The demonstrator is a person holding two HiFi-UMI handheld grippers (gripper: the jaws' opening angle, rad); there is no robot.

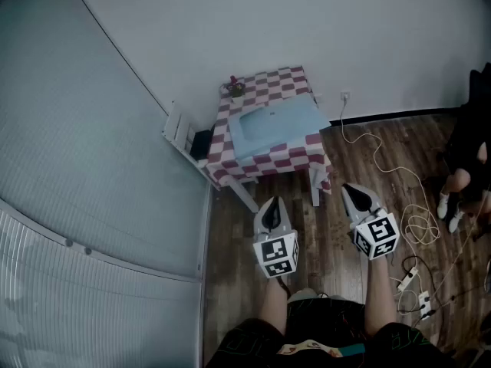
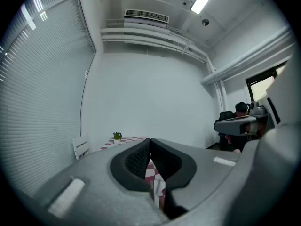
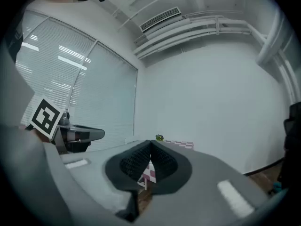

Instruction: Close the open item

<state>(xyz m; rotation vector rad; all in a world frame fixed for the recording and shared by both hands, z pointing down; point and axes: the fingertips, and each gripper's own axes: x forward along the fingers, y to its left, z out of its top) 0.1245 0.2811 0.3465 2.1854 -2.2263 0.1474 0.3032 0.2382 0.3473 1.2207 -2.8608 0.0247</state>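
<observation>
Head view: a light-blue flat item (image 1: pixel 272 129) lies mid-desk on the red-and-white checked cloth of the desk (image 1: pixel 265 165). Its long axis runs left to right across the picture. Whether it is open cannot be told. A potted plant (image 1: pixel 235 87) stands at the desk's far left corner. The left tool (image 1: pixel 271 204) and right tool (image 1: pixel 352 189) hang over the wooden floor (image 1: pixel 230 282), apart from the desk. Their cubes bear black-and-white square markers.

Left gripper view: the left tool (image 2: pixel 149 141) is clenched, pads meeting on nothing.

Right gripper view: the right tool (image 3: pixel 150 144) is likewise clenched and empty.
</observation>
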